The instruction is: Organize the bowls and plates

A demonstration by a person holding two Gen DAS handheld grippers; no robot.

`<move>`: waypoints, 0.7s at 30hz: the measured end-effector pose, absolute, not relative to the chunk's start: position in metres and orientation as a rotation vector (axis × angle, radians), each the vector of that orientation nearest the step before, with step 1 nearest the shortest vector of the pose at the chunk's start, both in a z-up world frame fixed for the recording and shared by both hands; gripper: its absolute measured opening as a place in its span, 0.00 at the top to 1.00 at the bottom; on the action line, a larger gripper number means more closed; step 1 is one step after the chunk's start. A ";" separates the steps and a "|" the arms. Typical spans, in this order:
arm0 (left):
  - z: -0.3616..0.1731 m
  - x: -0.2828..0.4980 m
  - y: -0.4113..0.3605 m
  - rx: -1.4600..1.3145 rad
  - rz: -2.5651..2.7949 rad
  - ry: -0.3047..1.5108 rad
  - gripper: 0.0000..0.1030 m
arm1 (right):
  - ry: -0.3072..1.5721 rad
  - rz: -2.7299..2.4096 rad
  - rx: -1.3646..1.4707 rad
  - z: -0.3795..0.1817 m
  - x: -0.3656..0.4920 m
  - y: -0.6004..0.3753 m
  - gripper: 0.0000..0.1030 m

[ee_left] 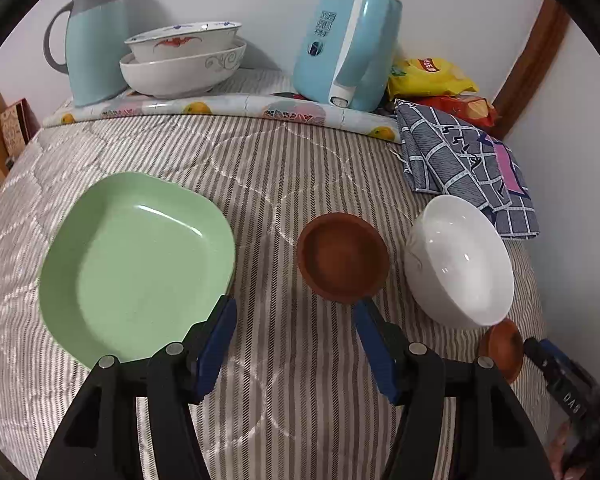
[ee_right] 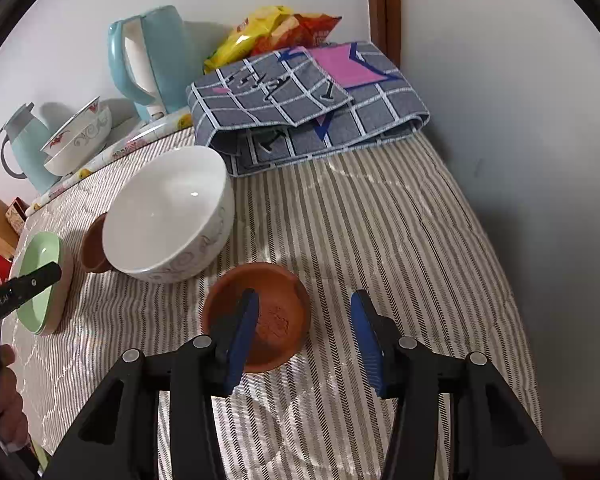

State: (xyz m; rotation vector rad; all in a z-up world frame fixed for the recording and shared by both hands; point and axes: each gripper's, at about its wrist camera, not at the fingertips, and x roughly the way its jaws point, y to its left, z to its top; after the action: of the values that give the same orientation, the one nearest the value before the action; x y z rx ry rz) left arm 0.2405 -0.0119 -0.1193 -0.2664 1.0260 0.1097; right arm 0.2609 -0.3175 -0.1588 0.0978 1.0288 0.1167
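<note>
Right gripper (ee_right: 304,336) fingers are held apart, one inside the near brown dish (ee_right: 257,316) on the bed; a square rim grip is advised. Left gripper (ee_left: 296,344) is open, empty, beside the green plate (ee_left: 136,264)

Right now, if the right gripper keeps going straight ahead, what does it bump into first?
Probably the small brown dish. The right gripper is open, and its left finger already overlaps the dish's near side. Depth is unclear, so it might pass just above the rim.
</note>
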 end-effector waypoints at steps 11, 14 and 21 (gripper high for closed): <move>-0.139 0.265 -0.012 -0.300 0.149 1.055 0.42 | 1.063 0.136 0.112 -0.179 0.267 -0.320 0.54; -0.144 0.270 -0.013 -0.303 0.151 1.056 0.42 | 1.064 0.144 0.113 -0.183 0.269 -0.320 0.54; -0.154 0.281 -0.016 -0.292 0.159 1.068 0.43 | 1.072 0.154 0.100 -0.189 0.277 -0.314 0.61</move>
State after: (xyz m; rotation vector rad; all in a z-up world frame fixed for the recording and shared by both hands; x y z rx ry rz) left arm 0.2806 -0.0159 -0.1536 -0.2918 1.0680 0.1587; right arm 0.2767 -0.3143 -0.1894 0.1000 1.0718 0.1543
